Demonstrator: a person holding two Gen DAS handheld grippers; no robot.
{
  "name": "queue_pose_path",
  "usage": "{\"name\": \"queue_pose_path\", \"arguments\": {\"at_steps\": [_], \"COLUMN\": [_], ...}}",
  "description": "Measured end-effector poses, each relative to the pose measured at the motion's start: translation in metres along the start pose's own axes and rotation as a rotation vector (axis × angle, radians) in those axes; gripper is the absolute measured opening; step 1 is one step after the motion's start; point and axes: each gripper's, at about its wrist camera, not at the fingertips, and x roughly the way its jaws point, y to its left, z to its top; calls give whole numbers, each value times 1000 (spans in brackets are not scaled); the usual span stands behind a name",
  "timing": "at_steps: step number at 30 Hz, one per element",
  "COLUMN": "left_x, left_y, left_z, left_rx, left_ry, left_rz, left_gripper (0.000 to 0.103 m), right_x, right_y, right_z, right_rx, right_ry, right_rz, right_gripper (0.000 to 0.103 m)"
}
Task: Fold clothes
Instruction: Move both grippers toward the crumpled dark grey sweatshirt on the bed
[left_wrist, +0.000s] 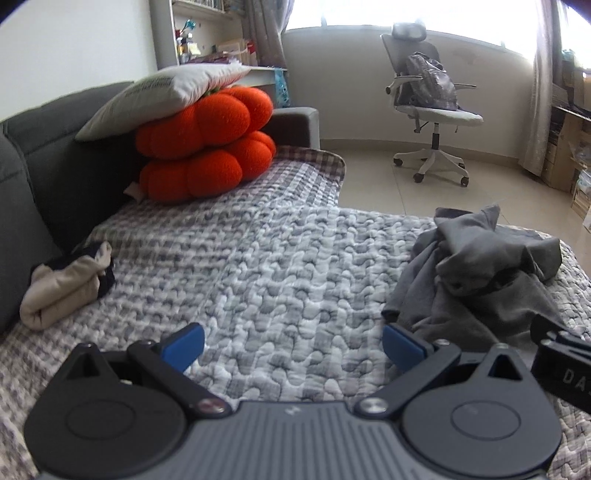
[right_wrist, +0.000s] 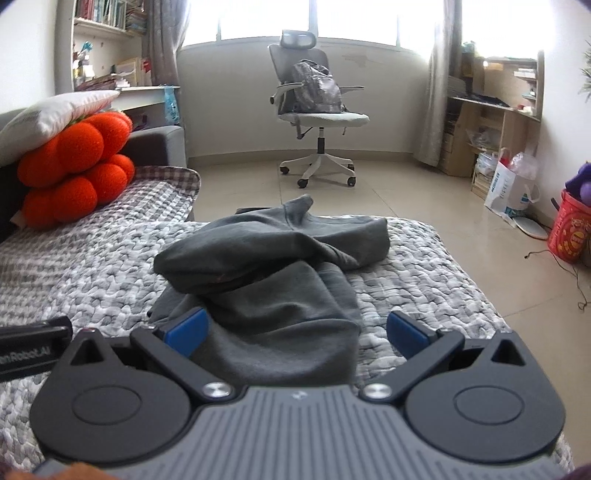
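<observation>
A crumpled grey garment (right_wrist: 273, 273) lies in a heap on the quilted bed cover; in the left wrist view it sits at the right (left_wrist: 487, 273). My right gripper (right_wrist: 295, 332) is open, its blue pads on either side of the garment's near edge, just above it. My left gripper (left_wrist: 293, 345) is open and empty over bare quilt, left of the grey garment. A folded beige and navy garment (left_wrist: 62, 284) lies at the left by the sofa back.
The quilted cover (left_wrist: 258, 258) spans a grey sofa bed. Orange pumpkin cushions (left_wrist: 207, 147) under a white pillow (left_wrist: 162, 96) stand at the back left. An office chair (right_wrist: 314, 107) with a bag, shelves and a red basket (right_wrist: 569, 229) stand on the tiled floor beyond.
</observation>
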Motion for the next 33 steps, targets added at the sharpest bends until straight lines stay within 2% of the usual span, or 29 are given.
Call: {"name": "queue_pose_path", "arguments": {"at_steps": [15, 26, 33], "left_x": [-1, 41, 66], "left_y": [-28, -49, -65], "left_z": [26, 21, 11], "left_rx": [36, 62, 115], "left_ry": [9, 50, 101], "left_rz": [-13, -44, -11], "left_gripper": [103, 103, 103], "right_x": [10, 33, 49], "right_y": [-29, -42, -42], "right_z": [4, 5, 5], "right_rx": [73, 76, 48], "right_ry": [15, 48, 88], "right_rz": [-14, -33, -29], "right_gripper": [103, 103, 103]}}
